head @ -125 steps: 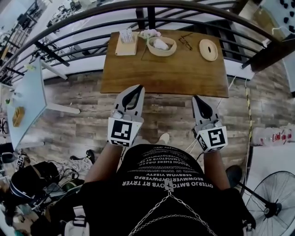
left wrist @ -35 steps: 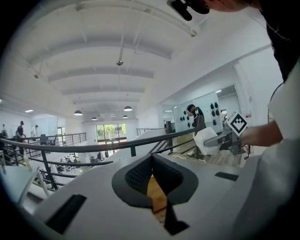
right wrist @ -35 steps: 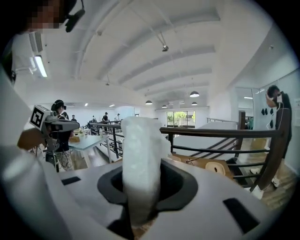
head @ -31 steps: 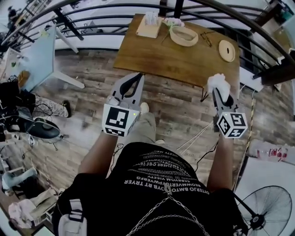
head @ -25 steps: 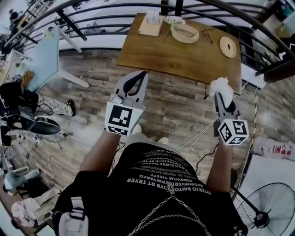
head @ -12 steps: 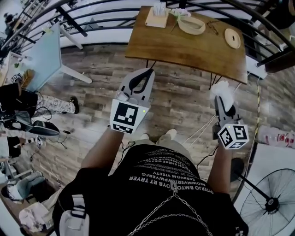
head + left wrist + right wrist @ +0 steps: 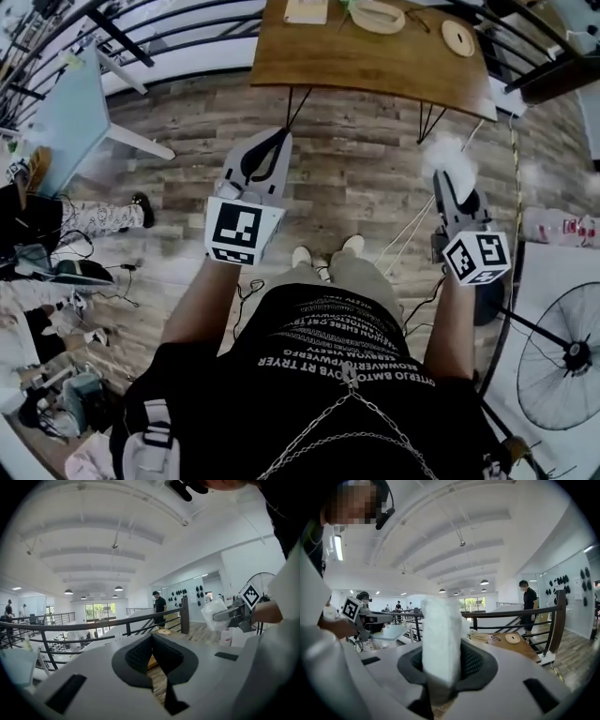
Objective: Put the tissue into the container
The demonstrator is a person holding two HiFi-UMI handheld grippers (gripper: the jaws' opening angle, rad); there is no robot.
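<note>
A white crumpled tissue (image 7: 444, 156) sticks up from my right gripper (image 7: 450, 176), which is shut on it above the wooden floor. In the right gripper view the tissue (image 7: 440, 637) fills the space between the pads. My left gripper (image 7: 280, 134) hangs level with it to the left, jaws together and empty. The light wooden bowl-shaped container (image 7: 379, 15) stands at the back of the brown table (image 7: 366, 61), well ahead of both grippers. From the left gripper view I see the right gripper (image 7: 224, 615) off to the side with the tissue (image 7: 212, 614).
A round wooden lid (image 7: 457, 37) and a flat wooden tissue holder (image 7: 307, 9) also sit on the table. A black railing (image 7: 141, 28) runs behind it. A pale blue table (image 7: 66, 112) is at left, a fan (image 7: 562, 361) at right, cables (image 7: 412, 230) on the floor.
The table has slid toward the top of the head view as both grippers drew back from it. Five seconds ago the right gripper was empty and a tissue lay in the bowl.
</note>
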